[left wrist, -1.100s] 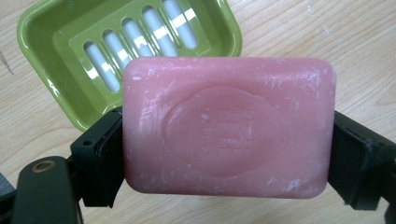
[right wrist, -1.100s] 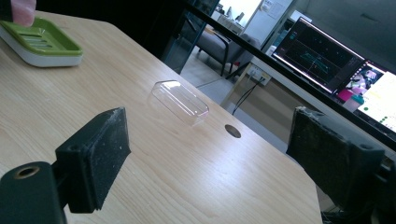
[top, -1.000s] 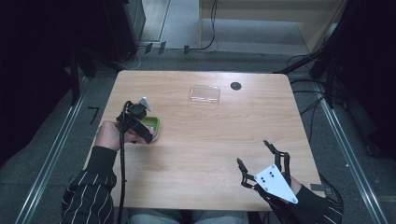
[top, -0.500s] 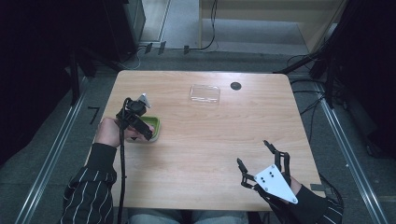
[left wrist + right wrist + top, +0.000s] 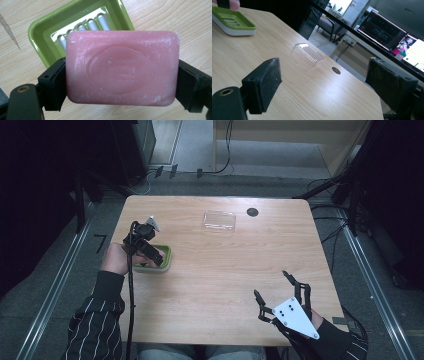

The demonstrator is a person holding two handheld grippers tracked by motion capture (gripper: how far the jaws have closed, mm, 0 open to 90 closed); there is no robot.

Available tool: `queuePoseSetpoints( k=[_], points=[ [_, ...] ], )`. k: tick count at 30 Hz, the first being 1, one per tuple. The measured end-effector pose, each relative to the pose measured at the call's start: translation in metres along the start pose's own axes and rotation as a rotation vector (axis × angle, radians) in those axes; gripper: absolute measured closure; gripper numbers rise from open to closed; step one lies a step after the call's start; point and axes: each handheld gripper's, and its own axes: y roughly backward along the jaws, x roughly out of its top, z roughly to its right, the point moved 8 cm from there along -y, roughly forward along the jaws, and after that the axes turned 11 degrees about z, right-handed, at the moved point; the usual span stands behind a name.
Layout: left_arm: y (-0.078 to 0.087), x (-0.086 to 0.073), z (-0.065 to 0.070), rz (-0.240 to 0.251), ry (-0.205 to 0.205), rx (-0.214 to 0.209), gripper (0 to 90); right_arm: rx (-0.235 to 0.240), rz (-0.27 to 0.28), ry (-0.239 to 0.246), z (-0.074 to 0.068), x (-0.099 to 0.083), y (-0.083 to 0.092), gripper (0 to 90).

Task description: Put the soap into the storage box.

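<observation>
The left gripper (image 5: 120,82) holds the pink soap bar (image 5: 122,67) pinched endwise just above the green soap dish (image 5: 40,32) — the placing step, calling for a level lowering then release — while the right gripper (image 5: 322,85), fingers spread wide, waits over the tabletop (image 5: 220,270).
</observation>
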Motion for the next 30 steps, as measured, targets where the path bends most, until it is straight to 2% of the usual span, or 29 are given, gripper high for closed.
queuePoseSetpoints(
  k=[17, 20, 30],
  points=[
    [-0.012, 0.006, -0.008, -0.005, 0.037, 0.006, 14.0, 0.004, -0.002, 0.001, -0.001, 0.000, 0.000, 13.2],
    [-0.015, 0.007, -0.008, 0.004, 0.049, -0.013, 14.0, 0.002, 0.000, 0.000, 0.000, 0.000, 0.000, 13.2],
    [-0.023, 0.008, -0.012, 0.001, 0.068, 0.005, 14.0, 0.002, 0.000, 0.001, 0.000, 0.000, 0.000, 13.2]
  ],
)
